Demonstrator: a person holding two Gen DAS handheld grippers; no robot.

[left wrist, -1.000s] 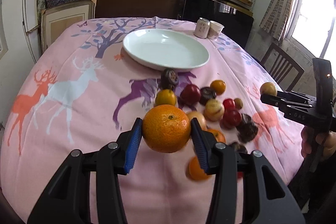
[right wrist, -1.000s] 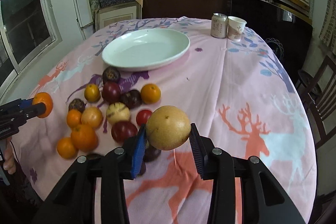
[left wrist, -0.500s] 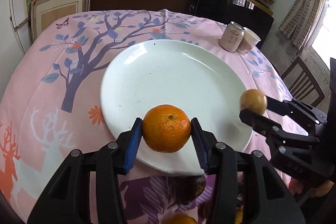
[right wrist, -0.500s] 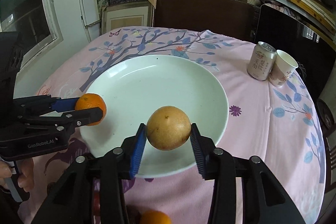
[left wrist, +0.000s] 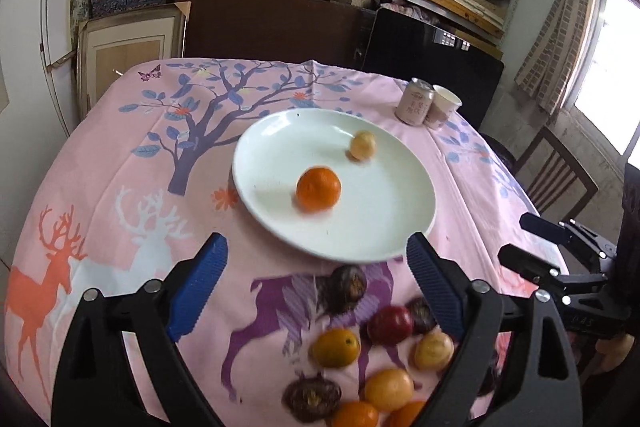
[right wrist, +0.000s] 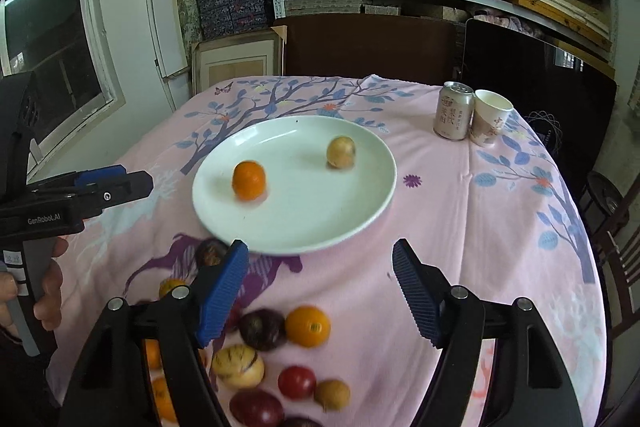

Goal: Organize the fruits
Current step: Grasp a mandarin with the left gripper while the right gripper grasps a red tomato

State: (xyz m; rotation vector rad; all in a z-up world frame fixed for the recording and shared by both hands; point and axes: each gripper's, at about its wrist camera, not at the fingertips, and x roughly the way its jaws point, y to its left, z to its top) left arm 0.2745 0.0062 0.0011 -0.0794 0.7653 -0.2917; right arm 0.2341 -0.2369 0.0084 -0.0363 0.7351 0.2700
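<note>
A white plate point(left wrist: 384, 227) point(right wrist: 360, 211) sits mid-table on the pink cloth. On it lie an orange point(left wrist: 318, 188) point(right wrist: 249, 180) and a tan round fruit point(left wrist: 362, 145) point(right wrist: 340, 151), apart from each other. My left gripper point(left wrist: 316, 291) hangs before the plate's near rim, its jaws opening and nothing between them. My right gripper point(right wrist: 318, 291) stands likewise, jaws opening and empty; it also shows at the right edge point(left wrist: 532, 247) of the left wrist view. Loose fruits point(left wrist: 360, 347) point(right wrist: 272, 347) lie below both grippers.
A drink can point(right wrist: 452, 111) and a paper cup point(right wrist: 490, 123) stand at the far right of the table. A person's hand point(right wrist: 44, 291) grips the left gripper's handle. Dark chairs and a loaded shelf stand behind the table; another chair point(left wrist: 556, 179) is at the right.
Both grippers carried their fruits over the plate, opened and let go. The orange and the tan fruit now rest on the plate, and both grippers have drawn back toward the near rim.
</note>
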